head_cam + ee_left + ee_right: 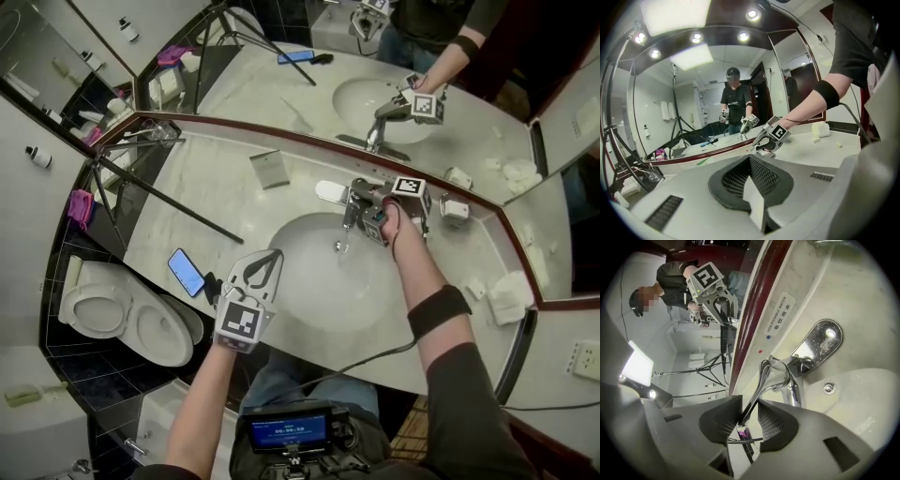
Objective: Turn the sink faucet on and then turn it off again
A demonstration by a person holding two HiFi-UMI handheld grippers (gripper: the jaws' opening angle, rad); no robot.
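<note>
The left gripper (271,257) and the right gripper (364,208) have pale grey moulded bodies and dark mesh-patterned pads (761,176). Each carries a white cube (238,322) printed with black square markers. Black band (439,310) on the right forearm, with a thin black cable (361,360) beside it. Dark short sleeve (473,403) at lower right. Blue denim trousers (281,380) at lower centre, and beneath them in the frame a black unit (289,432) with a blue-lit screen.

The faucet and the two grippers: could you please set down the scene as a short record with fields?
faucet: chrome, single-lever, at the back of the sink basin
lever: thin handle, between the jaws of the right gripper
right gripper: jaws apart around the lever, not clamped
left gripper: shut, empty, by the basin's left rim
counter: smartphone lying left of the basin
</note>
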